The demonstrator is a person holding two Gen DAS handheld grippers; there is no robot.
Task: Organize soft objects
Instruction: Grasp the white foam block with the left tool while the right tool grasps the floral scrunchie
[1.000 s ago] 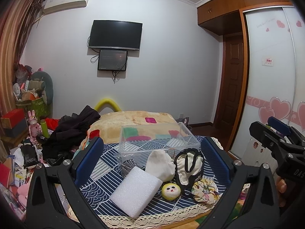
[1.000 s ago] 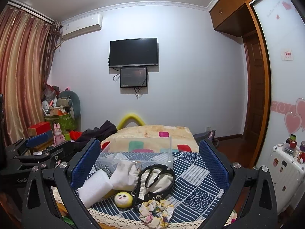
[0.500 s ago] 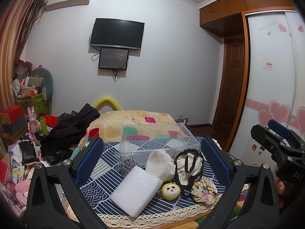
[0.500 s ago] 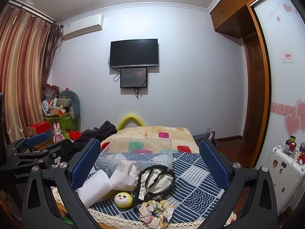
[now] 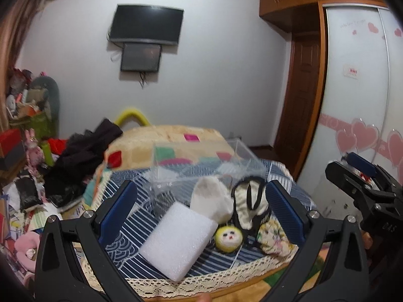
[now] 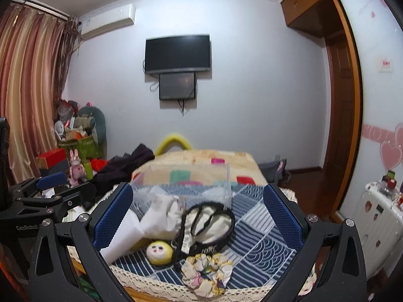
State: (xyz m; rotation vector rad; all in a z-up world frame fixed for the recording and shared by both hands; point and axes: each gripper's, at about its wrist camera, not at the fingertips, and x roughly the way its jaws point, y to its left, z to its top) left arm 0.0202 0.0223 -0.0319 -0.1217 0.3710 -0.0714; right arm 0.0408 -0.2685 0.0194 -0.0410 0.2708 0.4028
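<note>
Right view alone shows suitcase (image 6: 380,216).

foam block (image 5: 177,239): white, finely grainy, matt
storage box (image 5: 201,166): clear glossy plastic
tablecloth (image 6: 262,236): printed cloth (lace edging)
scrunchie (image 6: 206,274): floral fabric, crinkled
gripper pads (image 6: 113,219): blue, textured

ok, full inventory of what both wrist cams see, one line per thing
clear plastic box: 1, transparent, far side of table
foam block: 1, white, front left
cloth pouch: 1, white, behind the foam
black-trimmed pouch: 1, cream, centre
plush ball: 1, yellow with a face, front
scrunchie: 1, floral, front edge
tablecloth: 1, blue patterned, lace-edged
TV: 1, black, wall
left hand-held gripper: open
right hand-held gripper: open
</note>
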